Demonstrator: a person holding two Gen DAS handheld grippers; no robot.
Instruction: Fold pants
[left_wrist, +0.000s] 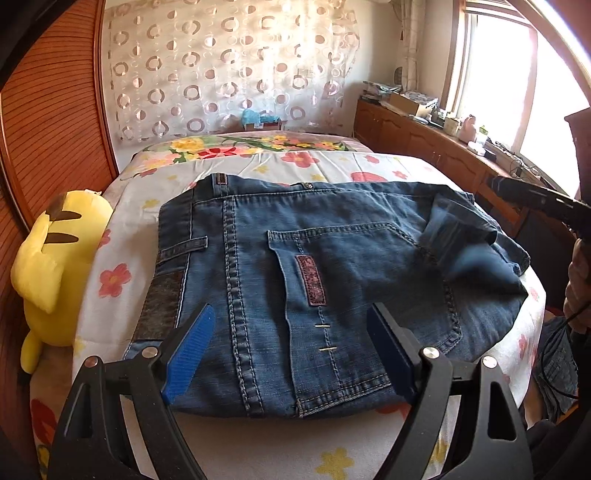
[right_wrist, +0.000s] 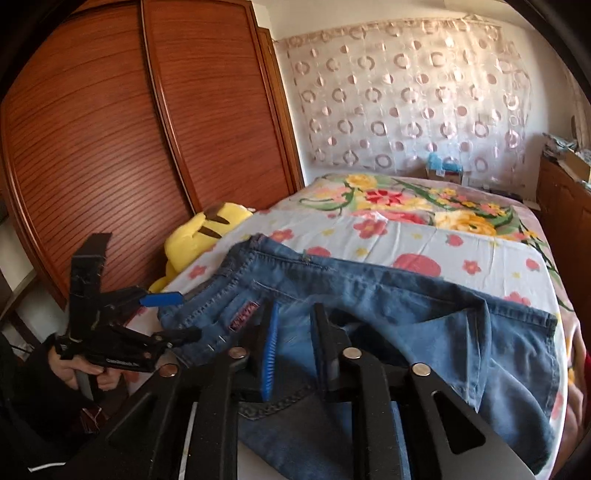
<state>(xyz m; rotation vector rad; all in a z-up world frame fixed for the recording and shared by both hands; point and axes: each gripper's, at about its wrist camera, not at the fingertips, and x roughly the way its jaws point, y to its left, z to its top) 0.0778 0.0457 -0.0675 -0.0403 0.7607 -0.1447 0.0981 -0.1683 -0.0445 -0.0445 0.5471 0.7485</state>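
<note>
Left wrist view: the pants (left_wrist: 332, 288), blue denim jeans, lay folded on the bed (left_wrist: 258, 166), back pocket (left_wrist: 351, 295) facing up, waistband toward the side of the bed nearest the yellow plush toy (left_wrist: 55, 266). Left claw (left_wrist: 291, 354) was released, its two fingers spread wide, one blue-padded fingertip (left_wrist: 192, 354) over the seam side of the pants, the other near the pocket's lower corner. Nothing was held between them; whether the tips touched the denim could not be told. On the far side of the pants from the plush toy, a loose leg end (left_wrist: 476, 251) lay flopped over the folded stack, blurred. The right claw's black body (left_wrist: 535, 199) showed beyond that edge.

Right wrist view: right claw (right_wrist: 295, 343) sat low over the pants (right_wrist: 406, 306) with its fingers close together but a narrow gap visible between them. Denim lay beneath and around the tips; grasp on cloth not confirmed, so its state could not be told. A lighter leg panel (right_wrist: 498, 350) lay spread across the bed (right_wrist: 406, 229) on the side away from the plush toy (right_wrist: 199, 232). Left claw (right_wrist: 173, 317) appeared at the waistband side of the pants, next to the plush toy, gripped by a hand (right_wrist: 85, 373). Wooden wardrobe doors (right_wrist: 110, 147) stood behind the plush toy.
</note>
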